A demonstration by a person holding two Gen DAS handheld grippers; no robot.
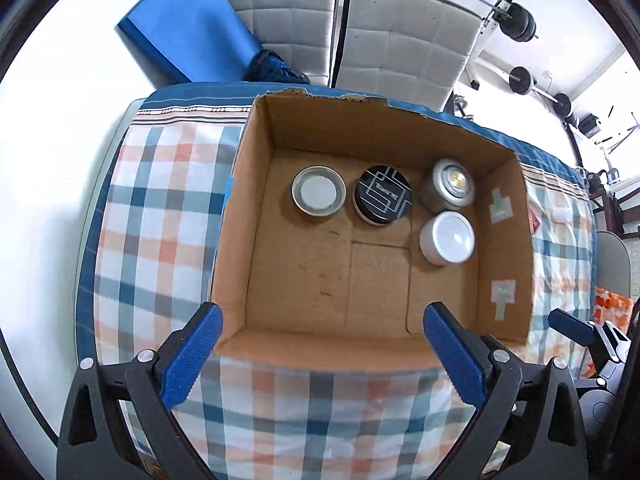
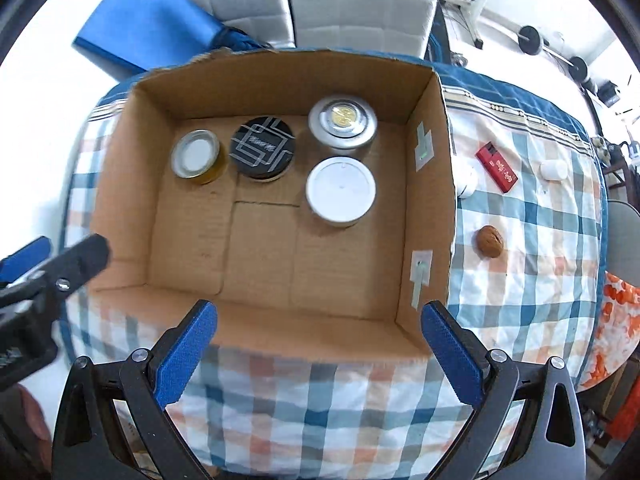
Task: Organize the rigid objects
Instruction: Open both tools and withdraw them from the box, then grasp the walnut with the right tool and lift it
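An open cardboard box [image 1: 240, 216] [image 2: 120, 184] stands on a checked tablecloth. Inside, along the far wall, are a silver-lidded jar [image 1: 318, 195] [image 2: 197, 157], a black patterned tin [image 1: 382, 195] [image 2: 262, 147] and a silver tin with a gold centre [image 1: 450, 184] [image 2: 342, 121]. A white-lidded tin [image 1: 447, 237] [image 2: 340, 191] stands in front of that one. My left gripper [image 1: 322, 314] is open and empty above the box's near wall. My right gripper [image 2: 319, 312] is open and empty above the near wall too. Each gripper shows at the other view's edge.
To the right of the box on the cloth lie a red box [image 2: 497, 166], a walnut [image 2: 489, 241] and two small white objects [image 2: 554, 170] [image 2: 466, 182]. Two grey chairs [image 1: 404, 36] and a blue sheet [image 1: 188, 24] are behind the table. Gym weights [image 1: 522, 80] stand far right.
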